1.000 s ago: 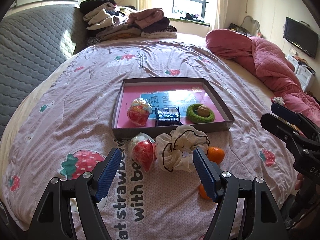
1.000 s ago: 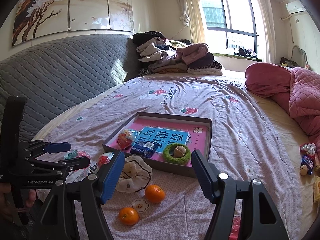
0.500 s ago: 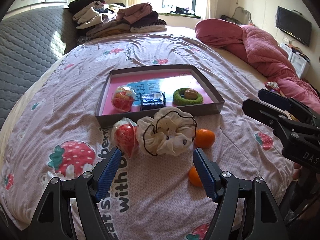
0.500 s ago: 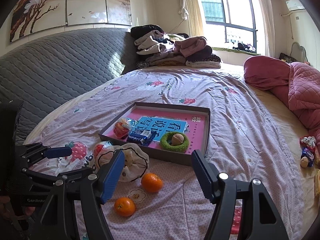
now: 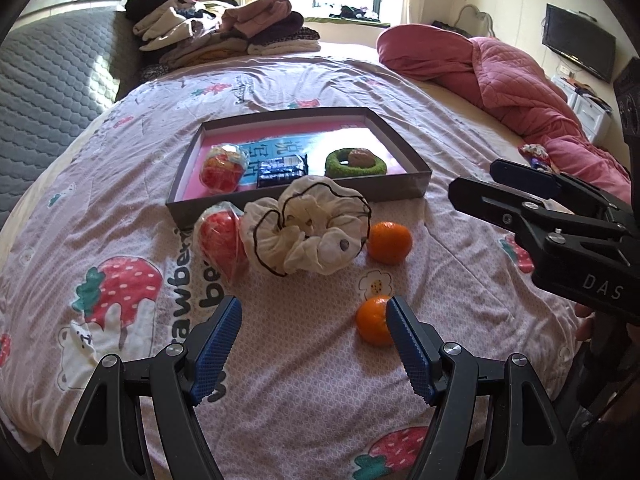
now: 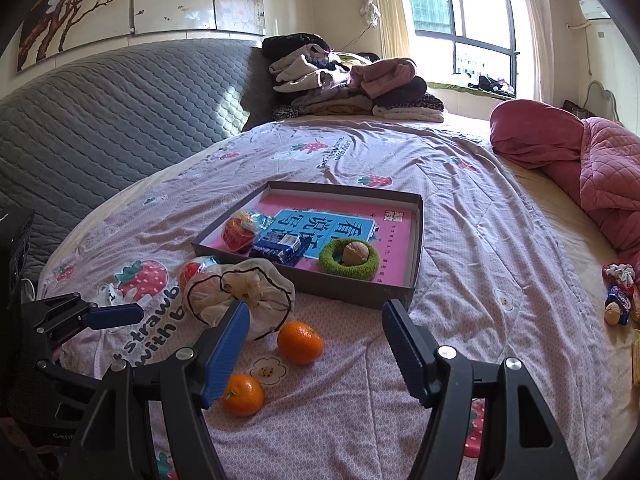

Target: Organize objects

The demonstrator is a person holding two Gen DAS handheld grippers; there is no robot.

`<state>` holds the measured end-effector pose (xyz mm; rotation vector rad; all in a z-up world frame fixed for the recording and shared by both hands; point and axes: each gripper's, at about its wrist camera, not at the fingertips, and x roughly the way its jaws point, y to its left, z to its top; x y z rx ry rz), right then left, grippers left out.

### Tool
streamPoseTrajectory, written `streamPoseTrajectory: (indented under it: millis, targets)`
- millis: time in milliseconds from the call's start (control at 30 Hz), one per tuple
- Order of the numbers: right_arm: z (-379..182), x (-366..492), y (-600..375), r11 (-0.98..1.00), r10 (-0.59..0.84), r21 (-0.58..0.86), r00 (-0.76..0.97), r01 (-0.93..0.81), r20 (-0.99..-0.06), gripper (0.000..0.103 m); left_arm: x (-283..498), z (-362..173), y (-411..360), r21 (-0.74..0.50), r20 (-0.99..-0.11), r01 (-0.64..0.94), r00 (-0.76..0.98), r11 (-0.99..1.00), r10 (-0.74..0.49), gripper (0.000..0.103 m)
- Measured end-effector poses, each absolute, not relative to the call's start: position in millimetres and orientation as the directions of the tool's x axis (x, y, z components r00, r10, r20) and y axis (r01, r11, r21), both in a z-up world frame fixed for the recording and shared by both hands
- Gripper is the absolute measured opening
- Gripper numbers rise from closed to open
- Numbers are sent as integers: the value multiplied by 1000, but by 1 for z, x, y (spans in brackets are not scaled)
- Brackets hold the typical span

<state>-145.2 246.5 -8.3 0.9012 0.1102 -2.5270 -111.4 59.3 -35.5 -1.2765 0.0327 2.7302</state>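
Note:
A grey tray (image 5: 416,176) (image 6: 416,240) with a pink floor lies on the bed, holding a wrapped red snack (image 5: 222,168), a dark blue packet (image 5: 282,170) and a green ring with a walnut (image 5: 354,160) (image 6: 352,258). In front of it lie a second red wrapped snack (image 5: 220,240), a cream scrunchie (image 5: 308,232) (image 6: 240,296) and two oranges (image 5: 389,242) (image 5: 372,320) (image 6: 300,342) (image 6: 242,394). My left gripper (image 5: 314,324) is open above the sheet, the near orange beside its right finger. My right gripper (image 6: 316,328) is open over the oranges, holding nothing.
A pink quilt (image 5: 500,68) is bunched at the right of the bed. Folded clothes (image 6: 348,84) are piled by the grey headboard (image 6: 100,112). Small toys and wrapped sweets (image 6: 618,292) lie near the right edge.
Both grippers have sunk closer to the bed. The left one has moved in toward the scrunchie and oranges, which now look larger. Nothing was picked up.

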Motion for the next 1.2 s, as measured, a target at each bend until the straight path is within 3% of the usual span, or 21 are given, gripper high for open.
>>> streamPoseTrajectory:
  millis: [1200]
  targets:
    - [-47,-158,234,-888,-347,37,-614,458,-709,68,-108,-68,79,-61,-793,-210,-584,-976,175,76]
